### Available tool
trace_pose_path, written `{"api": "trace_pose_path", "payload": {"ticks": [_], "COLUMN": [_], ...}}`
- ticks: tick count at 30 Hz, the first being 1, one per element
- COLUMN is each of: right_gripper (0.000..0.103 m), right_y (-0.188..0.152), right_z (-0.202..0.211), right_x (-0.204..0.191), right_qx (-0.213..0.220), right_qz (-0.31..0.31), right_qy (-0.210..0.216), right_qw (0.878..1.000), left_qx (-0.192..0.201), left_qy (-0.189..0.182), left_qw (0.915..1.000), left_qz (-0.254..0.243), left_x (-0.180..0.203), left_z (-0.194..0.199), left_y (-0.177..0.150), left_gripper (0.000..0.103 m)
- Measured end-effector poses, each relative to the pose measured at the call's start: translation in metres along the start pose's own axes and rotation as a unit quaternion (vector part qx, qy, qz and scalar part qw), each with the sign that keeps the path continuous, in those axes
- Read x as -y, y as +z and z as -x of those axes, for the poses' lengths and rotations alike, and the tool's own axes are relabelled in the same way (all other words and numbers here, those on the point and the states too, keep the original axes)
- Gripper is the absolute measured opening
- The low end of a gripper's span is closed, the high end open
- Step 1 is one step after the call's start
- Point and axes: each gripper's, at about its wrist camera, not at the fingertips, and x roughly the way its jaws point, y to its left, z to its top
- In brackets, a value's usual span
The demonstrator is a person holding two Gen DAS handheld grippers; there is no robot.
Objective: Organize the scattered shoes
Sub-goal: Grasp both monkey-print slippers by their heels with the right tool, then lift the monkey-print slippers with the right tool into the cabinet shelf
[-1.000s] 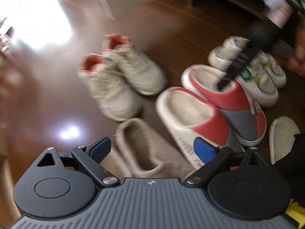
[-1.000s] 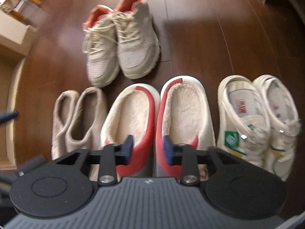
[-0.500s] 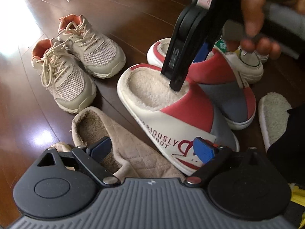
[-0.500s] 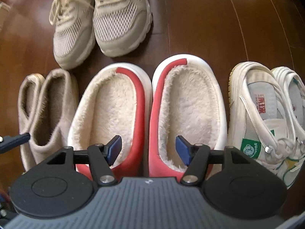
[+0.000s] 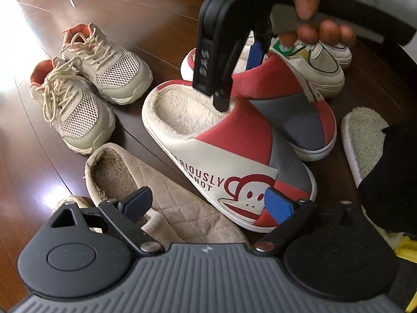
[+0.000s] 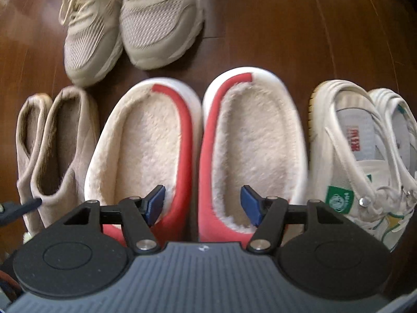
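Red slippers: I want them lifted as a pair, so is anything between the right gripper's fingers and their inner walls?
Nothing visible. The right gripper is open, one finger over each red slipper, astride the touching red inner walls.

A: Right wrist view, quick. Fleece slippers side by side at center, touching along their inner edges.
B: Nine o'clock of them?
A: Quilted slippers, a pair pressed together, just beside the left fleece slipper.
B: Three o'clock?
A: Canvas sneakers, a pair, against the right fleece slipper.
B: Eleven o'clock?
A: Mesh trainers, side by side on the floor, behind the row, apart from it.
B: Left wrist view?
A: Flat slipper at three o'clock of the fleece pair, near.
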Motion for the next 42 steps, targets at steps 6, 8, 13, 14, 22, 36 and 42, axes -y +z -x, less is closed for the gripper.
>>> {"api": "trace_pose_path", "payload": {"ticks": [6, 8, 13, 14, 22, 36, 42], "right_gripper": [0.065, 0.066, 0.064, 0.056, 0.024, 0.022, 0.023], "right_y": [-0.012, -0.016, -0.017, -0.018, -0.033, -0.051, -0.029], "right_z": [0.008, 0.014, 0.019, 0.018, 0.021, 0.059, 0.122], "right_x": [0.006, 0.010, 0.000, -0.004, -0.006, 0.087, 0.107], "right_qx": [-0.013, -0.014, -0.008, -0.009, 0.035, 0.144, 0.164], "right_qz": [-0.046, -0.077, -0.047, -0.030, 0.018, -0.166, -0.272], "right_qy": [0.014, 0.030, 0.012, 0.002, -0.003, 0.144, 0.140], "right_qw": [0.999, 0.996, 0.999, 0.999, 0.999, 0.965, 0.938], "left_qx": [-0.005, -0.009, -0.012, -0.012, -0.015, 0.052, 0.032], "left_qy": [0.001, 0.001, 0.001, 0.001, 0.013, 0.018, 0.058], "left_qw": [1.0000, 0.9999, 0.9999, 0.9999, 0.9996, 0.9951, 0.9905], "left_qz": [-0.008, -0.006, -0.007, -0.008, -0.022, -0.082, -0.120], "left_x": [0.005, 0.006, 0.008, 0.009, 0.013, 0.001, -0.013], "left_z": [-0.002, -0.003, -0.004, -0.004, 0.000, 0.032, 0.069], "left_y": [-0.003, -0.003, -0.003, -0.002, -0.004, 0.013, 0.057], "left_gripper": [0.094, 0.094, 0.094, 0.094, 0.094, 0.094, 0.094]}}
